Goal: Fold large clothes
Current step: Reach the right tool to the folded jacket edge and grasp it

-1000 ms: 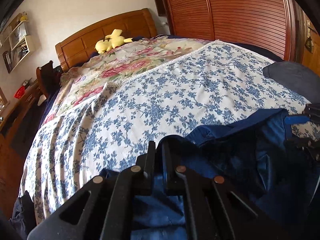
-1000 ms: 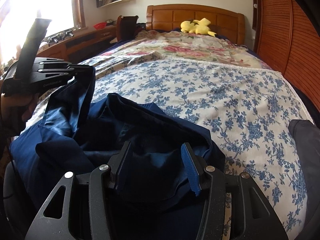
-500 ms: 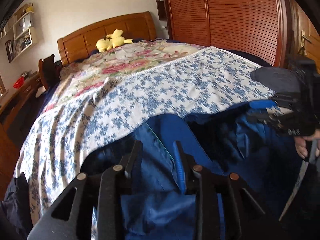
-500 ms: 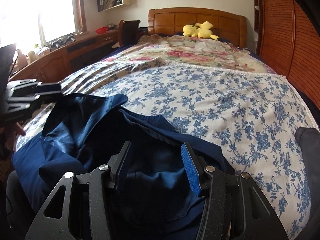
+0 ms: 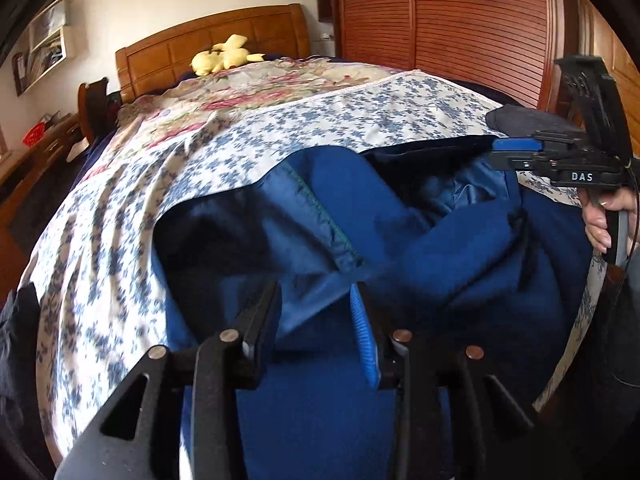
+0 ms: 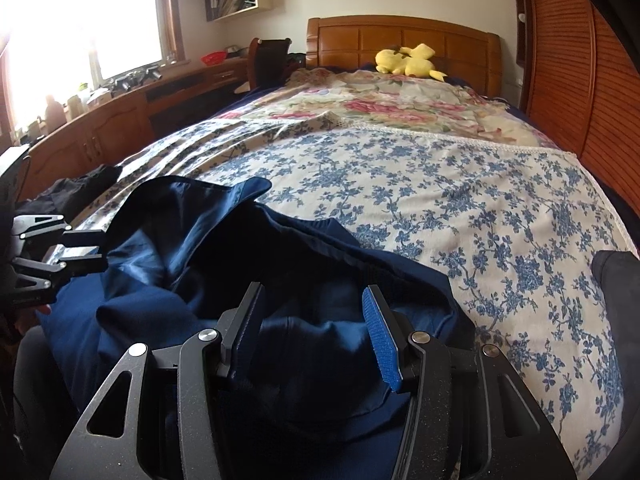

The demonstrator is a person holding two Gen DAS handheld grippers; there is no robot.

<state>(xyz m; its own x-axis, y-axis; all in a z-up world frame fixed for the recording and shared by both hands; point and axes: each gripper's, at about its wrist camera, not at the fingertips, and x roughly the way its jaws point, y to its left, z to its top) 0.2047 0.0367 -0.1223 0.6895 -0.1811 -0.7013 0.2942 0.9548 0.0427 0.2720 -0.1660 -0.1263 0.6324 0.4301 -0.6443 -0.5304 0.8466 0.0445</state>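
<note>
On the bed (image 6: 460,208), a rumpled navy garment (image 6: 208,248) lies.

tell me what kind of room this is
Almost certainly a bedroom: a bed with a carved wooden headboard, a blue-flowered white bedspread, and a yellow plush toy lying by the pillows.

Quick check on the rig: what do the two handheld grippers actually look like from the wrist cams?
Both are matte black, angular frames with triangular cut-outs and round metal pivot pins. On the left gripper and the right gripper, one of the jaws carries a ribbed blue pad, the other a dark one. Seen from the left wrist, the right gripper's side bears white "DAS" lettering, with a thin cable trailing by the hand.
</note>
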